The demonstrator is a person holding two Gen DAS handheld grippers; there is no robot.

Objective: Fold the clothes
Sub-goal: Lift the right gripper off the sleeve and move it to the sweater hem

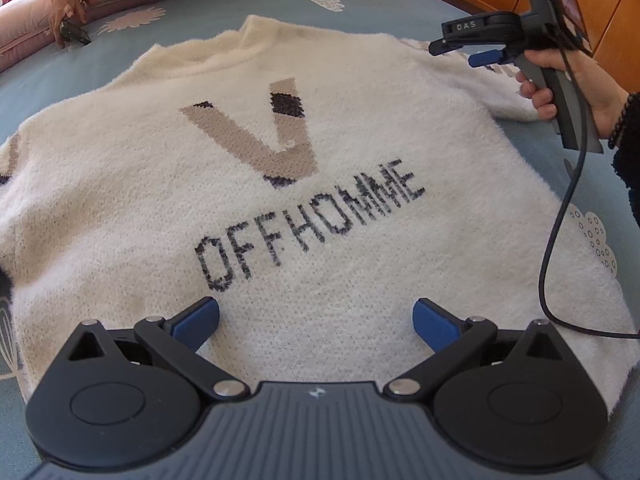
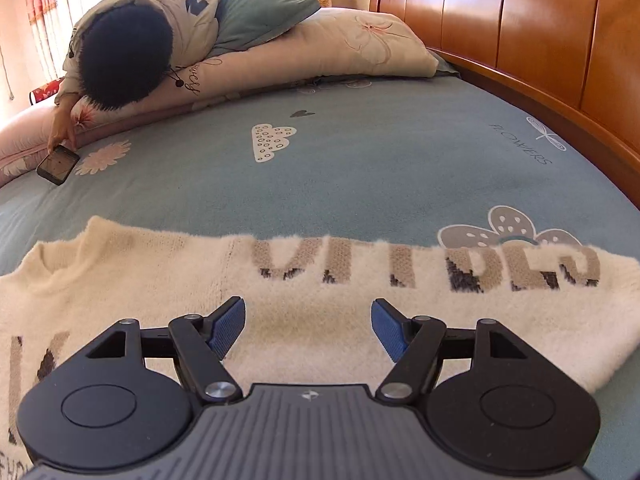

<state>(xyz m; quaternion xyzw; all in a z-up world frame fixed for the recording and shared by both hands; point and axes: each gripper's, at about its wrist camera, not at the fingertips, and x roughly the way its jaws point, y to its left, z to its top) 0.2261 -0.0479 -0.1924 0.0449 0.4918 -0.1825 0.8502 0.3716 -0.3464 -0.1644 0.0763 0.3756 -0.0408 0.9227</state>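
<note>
The fluffy white knitted sweater point(image 1: 320, 208) lies flat, back side up, on the grey-blue printed bedsheet point(image 2: 360, 168), its collar point(image 1: 264, 36) pointing toward the far pillows and its hem nearest the left gripper. The brown V point(image 1: 276, 136) and the dark OFFHOMME lettering point(image 1: 308, 224) sit across the middle of the panel. The long lettered sleeve point(image 2: 440, 268) stretches out sideways from the sweater's body toward the wooden headboard point(image 2: 520, 40), so its long axis runs across the right gripper's line of sight, not along it.

From the sweater outward: the right gripper point(image 2: 308, 328) hangs just above the shoulder, where that sleeve joins the body — it is plainly the nearer tool to the sleeve. Its blue pads point(image 2: 226, 328) stand well apart with only knit below them, nothing pinched. The left gripper point(image 1: 316, 324) hovers over the hem end of the sweater, jaws spread wide and empty too.

The likely next move is folding the sleeve in over the sweater's back; that seems to depend on the right gripper reaching farther out along the sleeve toward the cuff.

Beyond the sweater's collar, a person point(image 2: 128, 60) lies on the floral pillows point(image 2: 360, 44) with a phone point(image 2: 58, 164) — well apart from the work.
</note>
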